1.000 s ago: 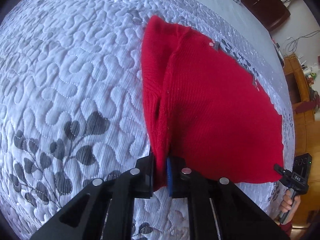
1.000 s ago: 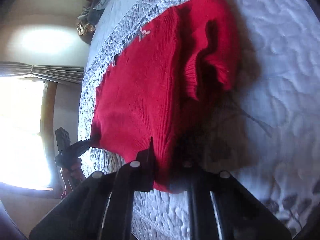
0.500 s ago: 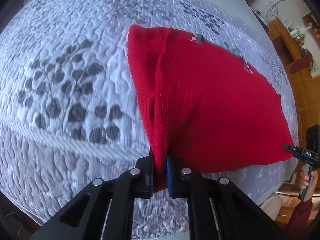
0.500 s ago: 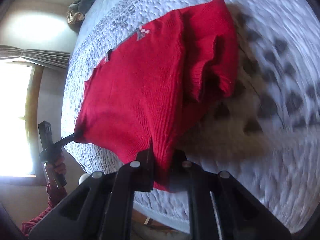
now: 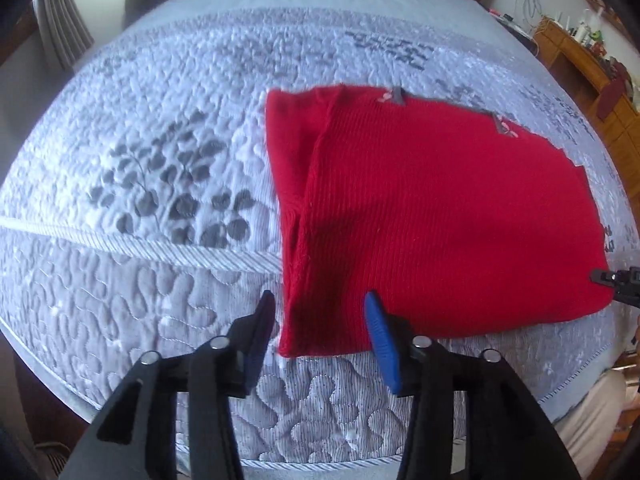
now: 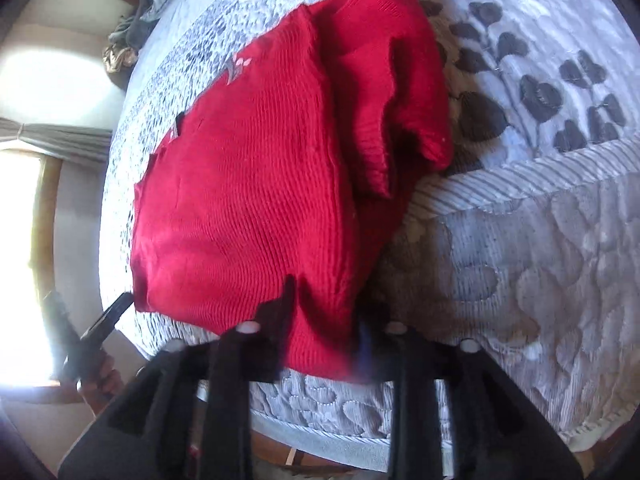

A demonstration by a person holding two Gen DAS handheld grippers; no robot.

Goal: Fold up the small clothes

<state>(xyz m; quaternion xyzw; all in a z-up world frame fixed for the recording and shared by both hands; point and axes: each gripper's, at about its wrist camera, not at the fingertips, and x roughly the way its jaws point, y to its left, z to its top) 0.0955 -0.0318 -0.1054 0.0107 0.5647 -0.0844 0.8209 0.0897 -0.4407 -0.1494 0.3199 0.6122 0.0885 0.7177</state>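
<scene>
Left gripper (image 5: pixel 320 320): jaws are spread wide, nothing is held; 2 fingers are seen, 1 with a blue pad (image 5: pixel 382 350), and the near corner of the red sweater (image 5: pixel 432 216) lies between them on the quilt. Right gripper (image 6: pixel 326 312): jaws are parted, with a hem corner of the red sweater (image 6: pixel 256 184) sitting in the gap; whether the cloth is pinched cannot be told, as the view is blurred and the inner finger is hidden by fabric. In the left wrist view the right gripper (image 5: pixel 608 277) is seen at the sweater's far hem corner, tip touching the cloth. In the right wrist view the left gripper (image 6: pixel 108 316) is seen beside the opposite corner, held by a hand (image 6: pixel 100 376). 1 sweater is counted, folded and lying flat on the bed near its front edge; 1 sleeve (image 6: pixel 400 92) is bunched in loose folds along 1 side. 2 small grey-and-pink tags (image 5: pixel 394 96) are seen on the sweater's far edge. The quilt (image 5: pixel 160 120) is white-grey, stitched, with 1 dark leaf print (image 5: pixel 176 192) just beside the sweater. A wooden cabinet (image 5: pixel 592 64) is seen beyond the bed.
</scene>
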